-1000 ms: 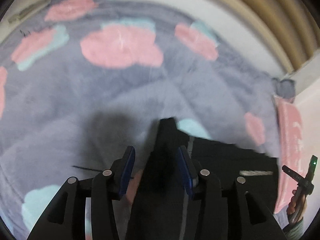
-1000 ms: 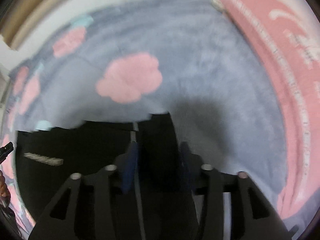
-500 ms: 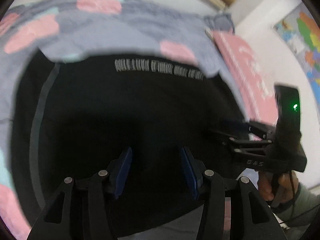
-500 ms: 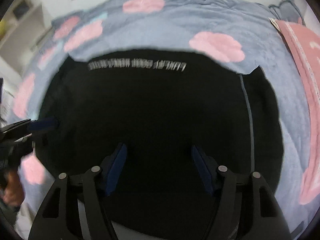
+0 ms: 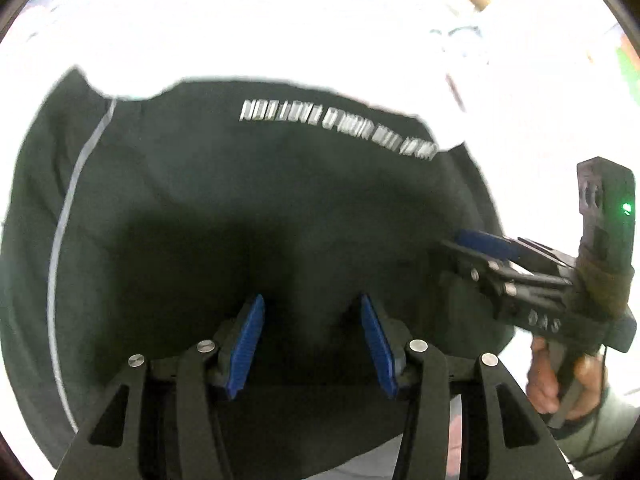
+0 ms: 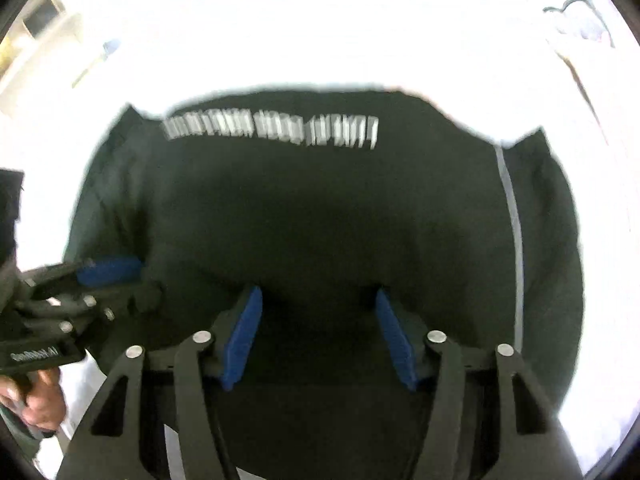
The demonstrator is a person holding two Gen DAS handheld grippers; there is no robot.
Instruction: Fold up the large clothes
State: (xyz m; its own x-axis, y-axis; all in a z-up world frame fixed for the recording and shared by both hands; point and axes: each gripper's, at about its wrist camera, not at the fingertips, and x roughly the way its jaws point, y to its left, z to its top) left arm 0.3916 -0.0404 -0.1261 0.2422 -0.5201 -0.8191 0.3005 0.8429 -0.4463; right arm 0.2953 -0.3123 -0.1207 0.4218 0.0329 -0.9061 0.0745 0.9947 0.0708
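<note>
Across both wrist views: black garment (image 5: 248,208) spread flat, filling most of each frame, over blown-out white bedding (image 5: 280,20). Row of blurred white lettering (image 5: 340,128) near far edge; thin grey stripe (image 5: 68,208) down one side. Left gripper (image 5: 310,344) hovering above dark fabric, blue pads (image 5: 246,350) wide apart, gripping nothing. Right gripper (image 6: 316,338) likewise spread wide and empty, held by bare hand (image 5: 560,384) at garment's right edge.
</note>
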